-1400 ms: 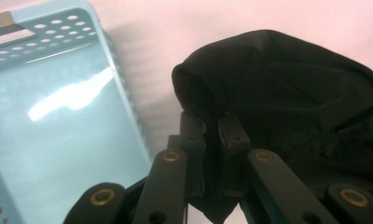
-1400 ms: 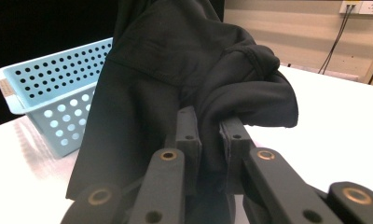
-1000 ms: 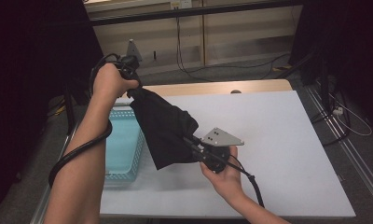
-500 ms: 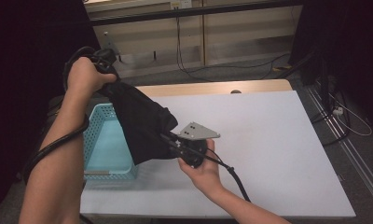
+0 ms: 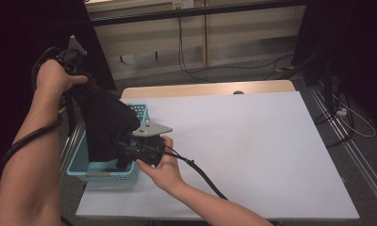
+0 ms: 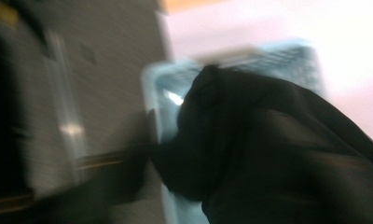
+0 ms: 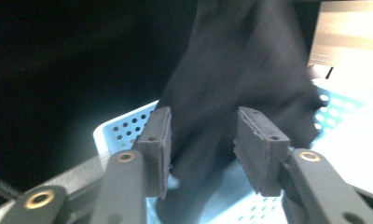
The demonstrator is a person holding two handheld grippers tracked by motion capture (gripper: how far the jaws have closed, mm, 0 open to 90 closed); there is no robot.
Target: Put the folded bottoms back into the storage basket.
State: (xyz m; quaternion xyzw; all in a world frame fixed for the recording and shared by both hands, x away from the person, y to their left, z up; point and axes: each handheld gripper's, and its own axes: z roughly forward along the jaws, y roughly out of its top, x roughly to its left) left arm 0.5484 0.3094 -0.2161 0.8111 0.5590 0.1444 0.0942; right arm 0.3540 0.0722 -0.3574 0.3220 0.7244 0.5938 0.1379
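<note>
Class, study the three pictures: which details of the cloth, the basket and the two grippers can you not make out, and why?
- Left gripper, high view: the hand and black cloth hide its jaws.
- Left gripper view: motion blur smears cloth and basket.
- Basket inside, high view: the hanging cloth covers it.
- Cloth top, right gripper view: cut off by the upper edge.

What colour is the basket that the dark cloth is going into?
Light blue, with small round holes in its walls. The basket shows best in the right gripper view, behind the black cloth.

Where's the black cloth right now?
In the high view the black cloth hangs from the raised left gripper at the table's left edge, its lower end dipping into the blue basket. The right gripper sits open at its lower part.
</note>
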